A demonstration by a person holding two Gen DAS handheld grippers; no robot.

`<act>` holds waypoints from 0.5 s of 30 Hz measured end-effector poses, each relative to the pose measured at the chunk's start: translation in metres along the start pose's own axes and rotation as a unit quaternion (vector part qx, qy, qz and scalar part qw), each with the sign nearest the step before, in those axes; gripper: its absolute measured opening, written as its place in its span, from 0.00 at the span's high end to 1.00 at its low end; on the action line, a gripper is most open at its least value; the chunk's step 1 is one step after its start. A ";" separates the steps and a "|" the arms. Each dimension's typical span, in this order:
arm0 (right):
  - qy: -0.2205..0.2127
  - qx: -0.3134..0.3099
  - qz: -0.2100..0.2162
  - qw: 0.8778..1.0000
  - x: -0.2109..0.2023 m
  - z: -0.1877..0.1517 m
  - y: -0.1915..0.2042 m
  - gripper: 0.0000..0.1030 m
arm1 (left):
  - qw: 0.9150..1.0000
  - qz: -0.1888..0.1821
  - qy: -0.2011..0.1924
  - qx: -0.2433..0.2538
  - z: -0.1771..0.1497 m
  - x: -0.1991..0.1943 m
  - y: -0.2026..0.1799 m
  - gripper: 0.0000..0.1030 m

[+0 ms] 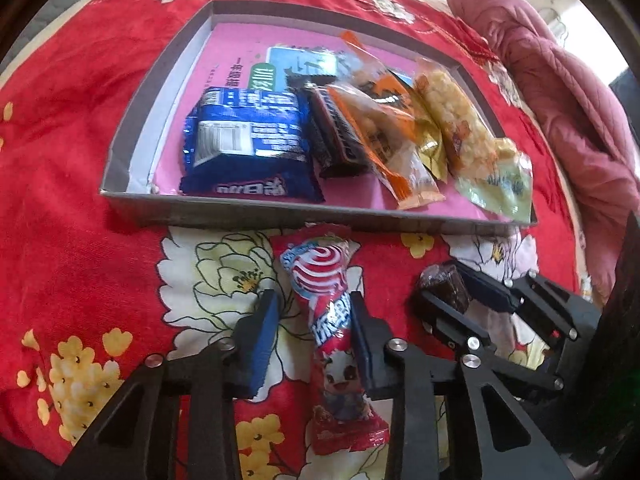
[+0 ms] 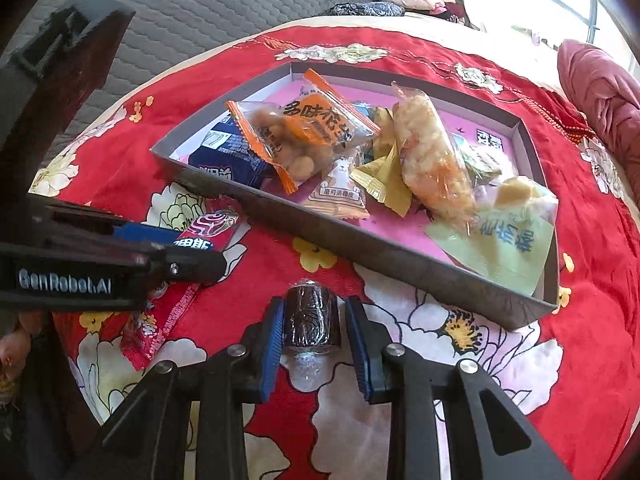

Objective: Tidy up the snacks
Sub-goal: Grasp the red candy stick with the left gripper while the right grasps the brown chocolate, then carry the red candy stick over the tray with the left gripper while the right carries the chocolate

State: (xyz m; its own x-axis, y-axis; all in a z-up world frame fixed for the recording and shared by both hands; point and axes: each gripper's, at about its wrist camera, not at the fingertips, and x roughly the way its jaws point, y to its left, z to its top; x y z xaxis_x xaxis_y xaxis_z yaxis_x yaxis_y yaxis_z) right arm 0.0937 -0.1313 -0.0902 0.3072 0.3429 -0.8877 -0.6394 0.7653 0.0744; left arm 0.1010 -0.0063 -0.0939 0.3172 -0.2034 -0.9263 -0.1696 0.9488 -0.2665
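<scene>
Left tongs [image 1: 314, 334] straddle the red lollipop packet [image 1: 334, 320], jaws not visibly pinching — it may slip; right tongs [image 2: 312, 330] clamp the dark wrapped candy [image 2: 310, 316]. Beyond, the box [image 1: 280, 212] wall could snag either.

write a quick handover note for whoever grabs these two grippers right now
Left gripper: closing around the red lollipop packet, which lies on the red floral cloth in front of the box; a gap shows at one pad.
Right gripper: shut on the small dark wrapped sweet, low over the cloth.
Done: blue packet, orange packets and yellow puffed snack already in the grey box.
Left: put the lollipop and dark sweet in the box.
</scene>
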 end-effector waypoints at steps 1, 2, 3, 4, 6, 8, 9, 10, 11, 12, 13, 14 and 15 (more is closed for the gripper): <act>0.000 0.001 0.001 1.000 0.000 0.000 0.000 0.70 | 1.000 0.001 0.000 0.004 -0.001 0.000 -0.002 0.71; 0.000 0.003 0.003 1.000 0.001 0.001 -0.001 0.70 | 1.000 0.003 -0.001 0.009 -0.002 0.001 -0.005 0.75; 0.000 0.004 0.003 1.000 0.001 0.001 -0.001 0.70 | 1.000 0.004 -0.003 0.013 -0.003 0.001 -0.006 0.76; 0.000 0.005 0.005 1.000 0.001 0.001 -0.002 0.70 | 1.000 0.006 -0.006 0.017 -0.004 0.000 -0.008 0.77; 0.000 0.010 0.009 1.000 0.001 0.001 -0.003 0.71 | 1.000 0.003 -0.009 0.021 -0.006 -0.001 -0.009 0.78; -0.001 0.021 0.017 1.000 0.000 0.002 -0.006 0.72 | 1.000 0.002 -0.010 0.024 -0.007 -0.002 -0.011 0.78; -0.002 0.027 0.022 0.999 -0.001 0.002 -0.008 0.73 | 1.000 0.002 -0.011 0.024 -0.008 -0.004 -0.010 0.78; -0.005 0.033 0.028 0.999 -0.002 0.003 -0.010 0.74 | 1.000 -0.001 -0.011 0.025 -0.007 -0.005 -0.010 0.78; -0.007 0.037 0.031 0.999 -0.003 0.003 -0.011 0.74 | 1.000 -0.002 -0.011 0.026 -0.007 -0.007 -0.011 0.78; -0.009 0.040 0.034 0.999 -0.005 0.004 -0.012 0.74 | 1.000 -0.003 -0.012 0.025 -0.009 -0.009 -0.011 0.78; -0.010 0.043 0.035 0.998 -0.005 0.004 -0.013 0.74 | 1.000 -0.004 -0.012 0.026 -0.010 -0.011 -0.011 0.78; -0.011 0.044 0.037 0.998 -0.006 0.004 -0.013 0.74 | 1.000 -0.004 -0.012 0.029 -0.010 -0.012 -0.011 0.78; -0.011 0.045 0.038 0.998 -0.007 0.003 -0.013 0.74 | 0.999 -0.004 -0.013 0.029 -0.010 -0.013 -0.011 0.78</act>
State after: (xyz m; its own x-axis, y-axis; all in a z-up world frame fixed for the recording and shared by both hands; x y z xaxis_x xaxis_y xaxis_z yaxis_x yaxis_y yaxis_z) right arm 0.1023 -0.1415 -0.0838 0.2765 0.4133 -0.8676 -0.5955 0.7822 0.1828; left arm 0.0896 -0.0167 -0.0815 0.3428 -0.2050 -0.9168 -0.1133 0.9598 -0.2569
